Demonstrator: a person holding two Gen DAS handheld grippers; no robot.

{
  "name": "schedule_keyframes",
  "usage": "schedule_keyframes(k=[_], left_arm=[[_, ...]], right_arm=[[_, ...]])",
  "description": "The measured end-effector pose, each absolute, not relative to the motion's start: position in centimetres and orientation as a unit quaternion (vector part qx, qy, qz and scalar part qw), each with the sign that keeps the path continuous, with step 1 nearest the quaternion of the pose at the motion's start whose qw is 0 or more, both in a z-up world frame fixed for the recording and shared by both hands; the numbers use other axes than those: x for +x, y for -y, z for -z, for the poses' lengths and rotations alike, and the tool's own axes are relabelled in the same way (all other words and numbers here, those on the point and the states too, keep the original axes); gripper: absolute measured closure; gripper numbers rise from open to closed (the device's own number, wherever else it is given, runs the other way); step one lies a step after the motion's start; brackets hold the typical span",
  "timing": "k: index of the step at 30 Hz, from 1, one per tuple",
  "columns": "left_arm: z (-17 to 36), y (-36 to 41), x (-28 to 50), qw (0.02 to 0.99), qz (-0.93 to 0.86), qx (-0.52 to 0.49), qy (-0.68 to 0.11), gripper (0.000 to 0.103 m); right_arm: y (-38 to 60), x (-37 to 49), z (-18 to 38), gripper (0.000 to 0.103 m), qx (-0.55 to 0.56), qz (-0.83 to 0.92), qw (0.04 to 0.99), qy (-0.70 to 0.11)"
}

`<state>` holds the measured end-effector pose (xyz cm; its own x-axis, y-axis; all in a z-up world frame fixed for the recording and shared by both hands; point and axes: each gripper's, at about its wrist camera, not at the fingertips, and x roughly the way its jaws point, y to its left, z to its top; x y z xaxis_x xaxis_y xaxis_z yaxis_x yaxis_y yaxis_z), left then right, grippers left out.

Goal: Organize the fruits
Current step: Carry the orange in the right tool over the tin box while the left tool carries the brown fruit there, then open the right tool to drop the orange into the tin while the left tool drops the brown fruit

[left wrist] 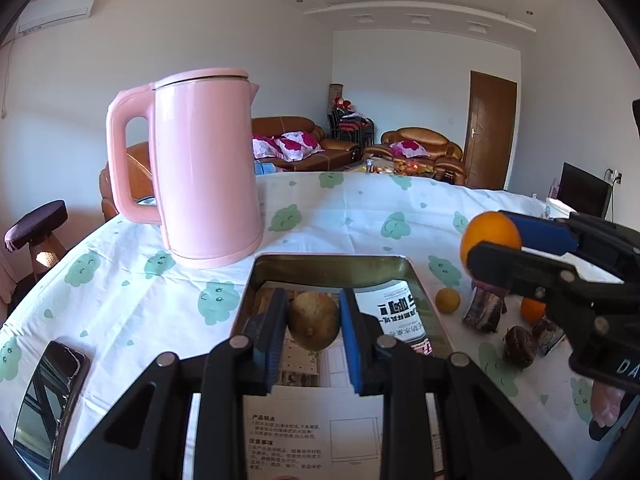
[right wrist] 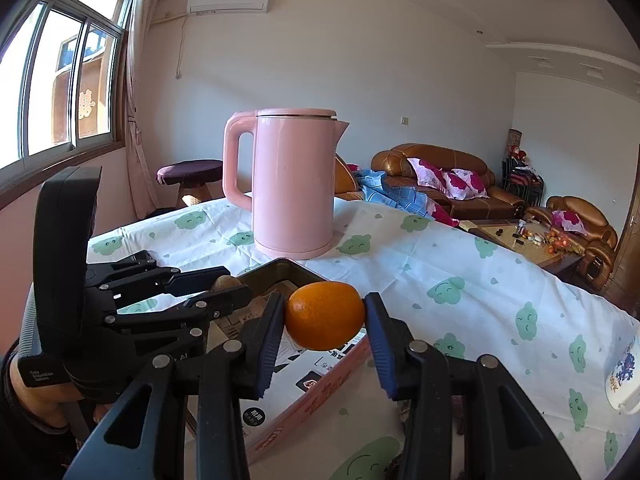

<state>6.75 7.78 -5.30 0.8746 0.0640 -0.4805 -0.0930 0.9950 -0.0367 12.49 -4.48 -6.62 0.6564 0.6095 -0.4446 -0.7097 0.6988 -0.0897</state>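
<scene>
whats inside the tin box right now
Printed paper sheets line the tin box; no fruit rests in it. The kiwi hangs above it in the left tool, hiding part of the bottom.

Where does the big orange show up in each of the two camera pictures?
Left wrist view: the orange is at the right edge, clamped in the right tool.
Right wrist view: the orange sits low centre, between that tool's fingers.
Shared landmark: the pink kettle.

The left gripper (left wrist: 313,322) clamps a brown kiwi (left wrist: 313,320) above the metal tray (left wrist: 332,264), which sits just in front of the pink kettle (left wrist: 204,168). Right of the tray, the right gripper (left wrist: 494,236) grips an orange (left wrist: 486,232) above small fruits (left wrist: 447,300) on the tablecloth (left wrist: 132,292).
</scene>
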Motion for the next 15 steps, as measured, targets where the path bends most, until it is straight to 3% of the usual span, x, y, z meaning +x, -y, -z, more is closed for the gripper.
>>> schedule_keyframes(k=[15], left_arm=[[5.9, -9.1, 8.2, 0.960, -0.049, -0.028, -0.275, 0.076]], right_arm=[[1.5, 14.1, 9.2, 0.060, -0.147, -0.371, 0.888, -0.229]])
